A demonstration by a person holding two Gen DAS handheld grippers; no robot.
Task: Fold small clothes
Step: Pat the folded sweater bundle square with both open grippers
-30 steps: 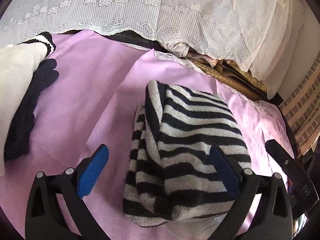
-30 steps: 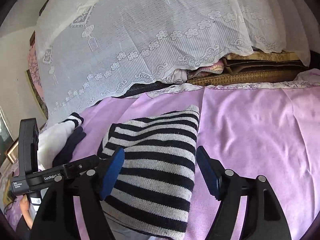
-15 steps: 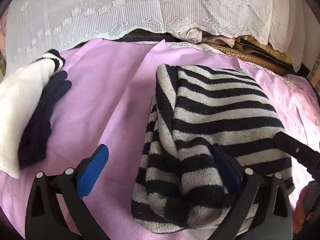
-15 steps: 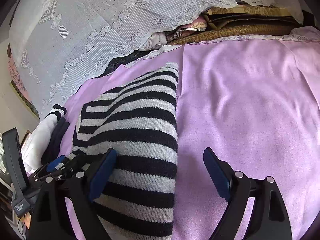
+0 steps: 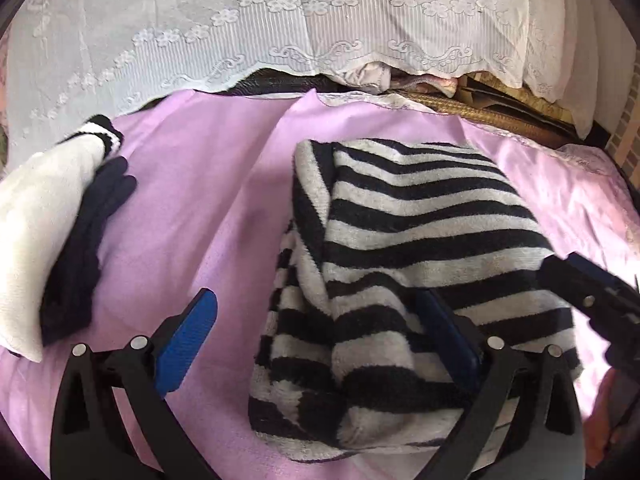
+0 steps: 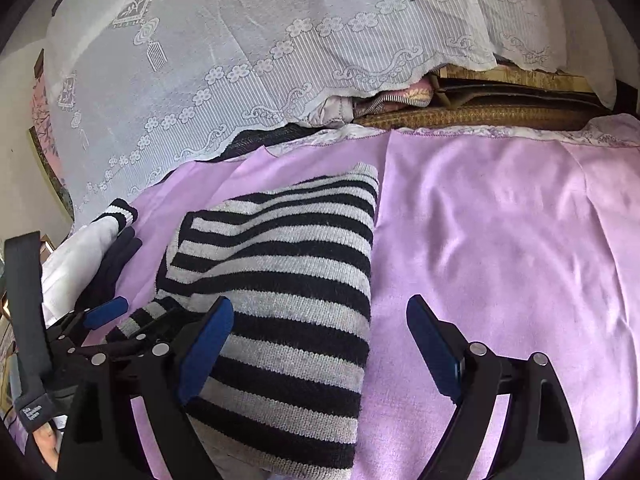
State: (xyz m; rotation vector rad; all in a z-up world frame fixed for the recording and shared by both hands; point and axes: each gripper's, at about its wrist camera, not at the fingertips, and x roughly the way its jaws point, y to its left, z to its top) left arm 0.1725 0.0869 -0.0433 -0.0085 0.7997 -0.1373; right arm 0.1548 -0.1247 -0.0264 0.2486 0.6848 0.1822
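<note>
A folded black-and-grey striped knit garment (image 5: 408,248) lies on a pink sheet (image 5: 208,208); it also shows in the right wrist view (image 6: 288,280). My left gripper (image 5: 316,340) is open, with its right finger (image 5: 444,332) pressed into the garment's near end and its left finger over the sheet. My right gripper (image 6: 320,352) is open, its left finger (image 6: 204,344) resting on the garment and its right finger over bare sheet. The left gripper (image 6: 132,320) shows at the garment's left edge in the right wrist view.
A white garment with a striped cuff (image 5: 36,208) and a dark navy piece (image 5: 88,240) lie at the left. A white lace cloth (image 5: 320,32) covers stacked things at the back. Brown mats (image 6: 500,116) show under it.
Both grippers have shifted around the striped garment's near end; the left moved closer and lower. The garment looks a little more spread and flattened. The jaws stay open.
</note>
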